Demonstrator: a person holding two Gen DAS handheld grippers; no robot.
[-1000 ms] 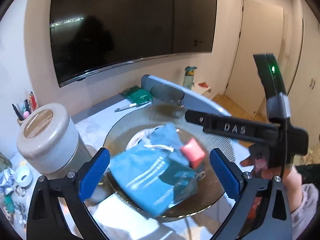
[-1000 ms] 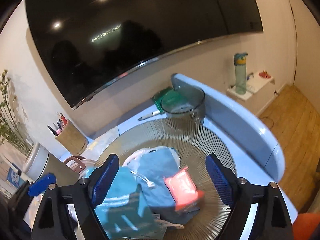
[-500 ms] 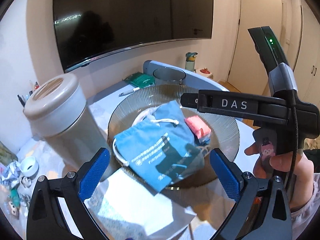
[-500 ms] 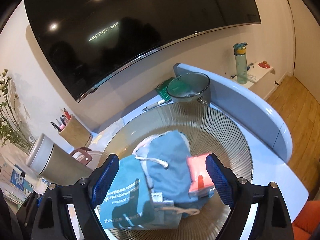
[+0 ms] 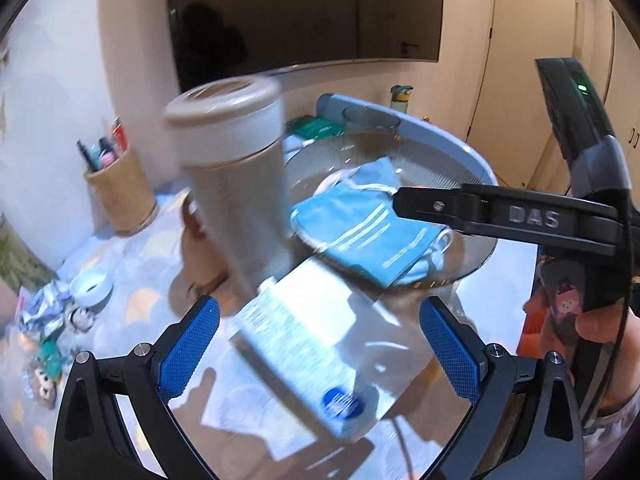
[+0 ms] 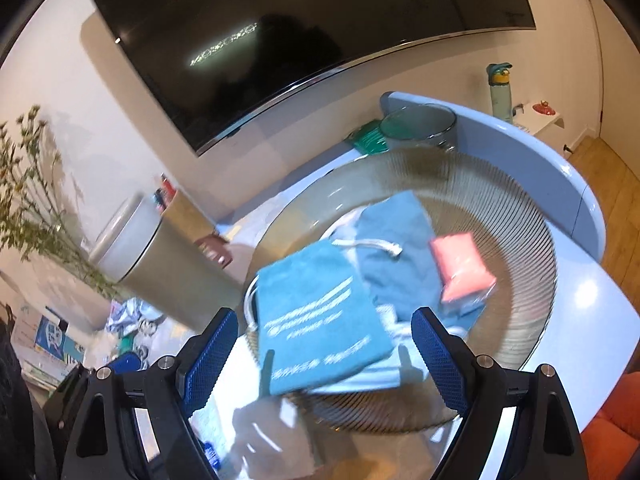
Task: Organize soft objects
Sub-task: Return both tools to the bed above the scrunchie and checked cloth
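Both views motion-blurred. Ribbed glass bowl (image 6: 520, 232) holds teal drawstring pouch (image 6: 320, 316), darker blue pouch (image 6: 400, 248) behind it, pink packet (image 6: 460, 264) at its right.

Right gripper (image 6: 324, 356) over bowl's near rim, jaws wide apart, empty.

Left gripper (image 5: 320, 348) short of bowl, jaws apart, above white sachet (image 5: 296, 344), probably lying flat.

Lidded canister (image 5: 236, 176) left of bowl.

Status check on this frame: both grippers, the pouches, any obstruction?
Left gripper open, empty, above a white packet. Right gripper open, empty, over the teal pouch in the glass bowl. Tall canister close beside the bowl.
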